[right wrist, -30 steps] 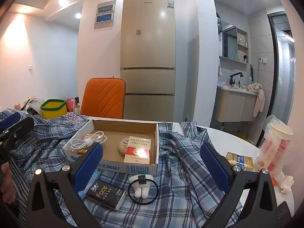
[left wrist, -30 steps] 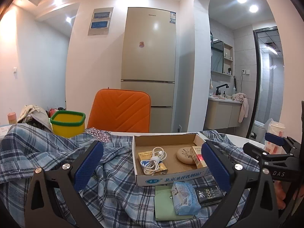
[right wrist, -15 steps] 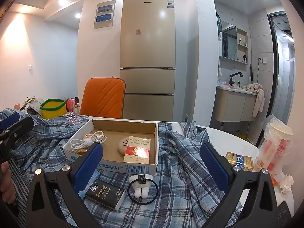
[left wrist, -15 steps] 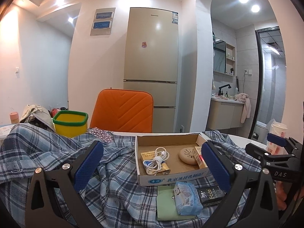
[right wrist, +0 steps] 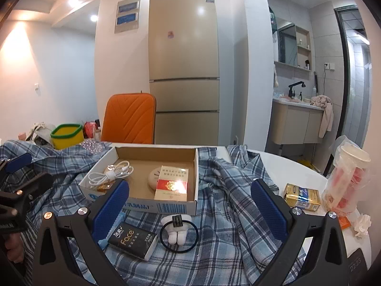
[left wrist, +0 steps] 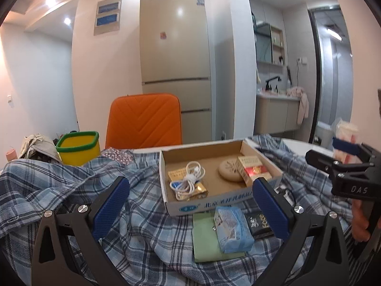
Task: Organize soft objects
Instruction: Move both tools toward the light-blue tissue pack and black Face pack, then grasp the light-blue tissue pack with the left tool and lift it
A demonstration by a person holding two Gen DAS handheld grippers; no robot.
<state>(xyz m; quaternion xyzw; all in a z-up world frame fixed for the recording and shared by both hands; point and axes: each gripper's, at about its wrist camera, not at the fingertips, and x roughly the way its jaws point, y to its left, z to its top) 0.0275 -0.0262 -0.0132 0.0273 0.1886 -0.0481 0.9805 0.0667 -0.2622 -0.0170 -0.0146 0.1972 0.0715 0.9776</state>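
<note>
Both grippers — left gripper, right gripper — spread wide, holding nothing. Plaid shirt lies rumpled under and around the cardboard box; blue tissue pack just in front of it.

Beige fridge, orange chair, white walls

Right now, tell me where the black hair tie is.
In the right wrist view, the black hair tie lies on the plaid shirt, just before the cardboard box.

Blue plaid shirt, orange chair, yellow green-rimmed bin.
</note>
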